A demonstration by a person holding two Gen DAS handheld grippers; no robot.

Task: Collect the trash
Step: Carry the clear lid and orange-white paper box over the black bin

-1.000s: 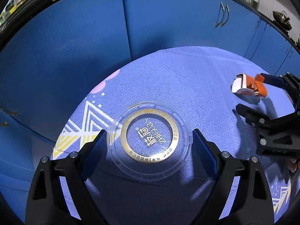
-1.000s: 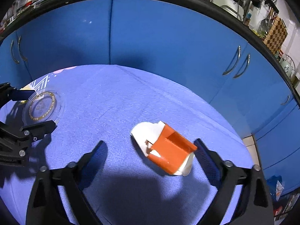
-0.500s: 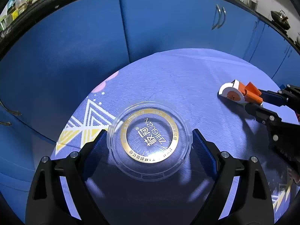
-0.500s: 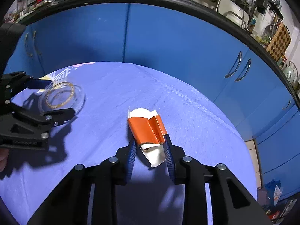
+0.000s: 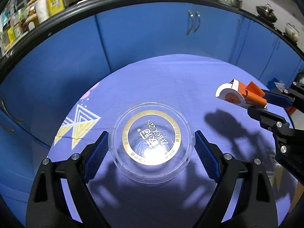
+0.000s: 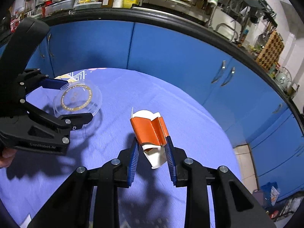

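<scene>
A clear plastic lid with a gold ring and print is held between the pads of my left gripper, raised above the purple tablecloth; it also shows in the right wrist view. My right gripper is shut on a crushed orange and white paper cup and holds it above the cloth. The cup also shows at the right of the left wrist view.
Blue cabinet doors surround the table's far side. A dark counter above them carries bottles and jars. A tiled floor patch with litter lies at the lower right beyond the table edge.
My right gripper closed on the orange and white cup and lifted it off the cloth. My left gripper rose with the clear lid.
</scene>
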